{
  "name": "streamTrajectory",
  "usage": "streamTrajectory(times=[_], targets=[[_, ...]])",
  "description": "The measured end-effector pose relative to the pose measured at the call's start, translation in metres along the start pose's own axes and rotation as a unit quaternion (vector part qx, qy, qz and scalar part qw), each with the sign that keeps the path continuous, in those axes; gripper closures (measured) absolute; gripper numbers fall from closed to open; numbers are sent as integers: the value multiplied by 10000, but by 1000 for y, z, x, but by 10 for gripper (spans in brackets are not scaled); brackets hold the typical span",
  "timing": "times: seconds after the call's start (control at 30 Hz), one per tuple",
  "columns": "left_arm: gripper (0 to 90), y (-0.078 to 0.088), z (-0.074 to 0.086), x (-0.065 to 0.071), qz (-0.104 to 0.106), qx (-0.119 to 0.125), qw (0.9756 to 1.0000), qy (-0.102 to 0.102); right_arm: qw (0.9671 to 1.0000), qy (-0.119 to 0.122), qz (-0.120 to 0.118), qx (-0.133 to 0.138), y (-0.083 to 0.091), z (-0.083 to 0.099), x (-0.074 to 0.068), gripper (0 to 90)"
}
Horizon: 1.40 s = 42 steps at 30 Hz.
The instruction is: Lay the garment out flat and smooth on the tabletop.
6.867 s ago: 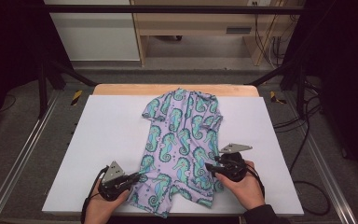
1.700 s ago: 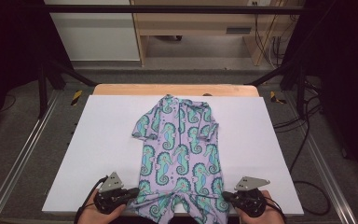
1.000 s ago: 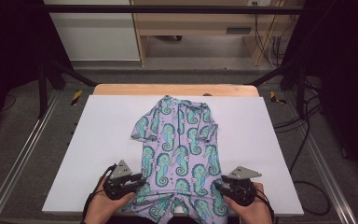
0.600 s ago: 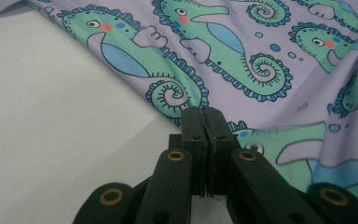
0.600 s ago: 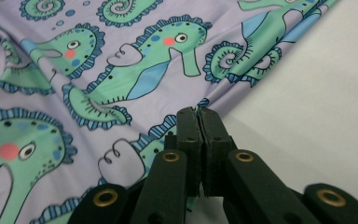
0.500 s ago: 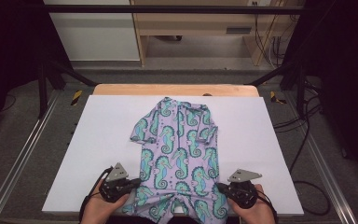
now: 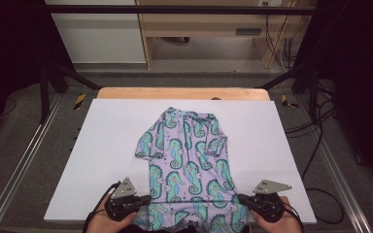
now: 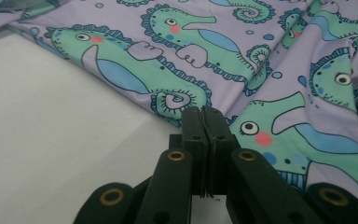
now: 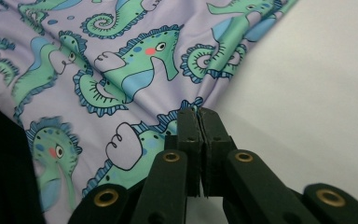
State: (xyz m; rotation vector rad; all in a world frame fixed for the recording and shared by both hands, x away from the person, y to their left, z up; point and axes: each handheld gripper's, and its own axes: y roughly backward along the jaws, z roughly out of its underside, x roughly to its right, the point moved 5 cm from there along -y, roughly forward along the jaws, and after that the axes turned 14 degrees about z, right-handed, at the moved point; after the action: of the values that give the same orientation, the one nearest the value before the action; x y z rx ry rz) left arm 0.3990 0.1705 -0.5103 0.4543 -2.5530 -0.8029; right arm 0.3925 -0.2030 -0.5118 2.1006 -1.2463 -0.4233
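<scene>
A lilac garment (image 7: 187, 160) printed with green seahorses lies flat and lengthwise on the white table (image 7: 107, 145), its short sleeves at the far end. Its near end hangs over the table's front edge. My left gripper (image 7: 143, 200) is shut on the garment's left edge near the front; in the left gripper view the closed jaws pinch the fabric (image 8: 261, 70) at the gripper (image 8: 204, 112). My right gripper (image 7: 243, 200) is shut on the right edge, and the right gripper view shows the gripper (image 9: 195, 113) clamped on the cloth (image 9: 121, 60). A hand holds each gripper.
A wooden strip (image 7: 179, 93) borders the table's far edge. Metal rails (image 7: 24, 160) run along both sides. Cables (image 7: 315, 141) lie on the floor to the right, and a cabinet (image 7: 97, 34) stands beyond the table.
Both grippers have drawn back toward the near edge, still shut on the garment, which slid with them. Since the earliest frame the crumpled garment has been pulled out straight and flat.
</scene>
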Motion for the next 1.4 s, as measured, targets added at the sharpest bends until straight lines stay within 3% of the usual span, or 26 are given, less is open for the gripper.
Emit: streamTrajectory(times=[0.03,0.13,0.23,0.63,0.8,0.93,1.0,1.13,1.3,1.4], targets=[[893,-1,-2,3,201,138,9996,130,10000,-1,28,-10,0,1,2,887],[893,-3,-10,10,-2,2,9999,-170,9999,-68,128,-62,-3,3,9,887],[893,-3,-13,7,-136,-8,9997,-210,9999,-74,127,-87,-6,2,9,886],[893,15,4,-14,-343,98,9994,34,9995,117,-308,-3,-6,-8,-19,877],[892,22,7,-18,-405,101,9991,41,9987,205,-457,51,-7,-11,-30,861],[877,21,6,-19,-429,172,9989,-76,9987,218,-442,99,-8,-13,-31,757],[814,21,2,-19,-524,320,9980,-157,9991,104,-376,143,-8,-17,-28,663],[753,23,-7,-23,-634,630,9957,-234,9992,-76,-248,311,-10,-26,-19,572],[692,21,-15,-33,-832,794,9929,-307,9991,-203,-68,380,-18,-37,-12,497],[634,21,-21,-41,-1063,970,9889,-378,9988,-222,14,432,-23,-43,-10,454]])
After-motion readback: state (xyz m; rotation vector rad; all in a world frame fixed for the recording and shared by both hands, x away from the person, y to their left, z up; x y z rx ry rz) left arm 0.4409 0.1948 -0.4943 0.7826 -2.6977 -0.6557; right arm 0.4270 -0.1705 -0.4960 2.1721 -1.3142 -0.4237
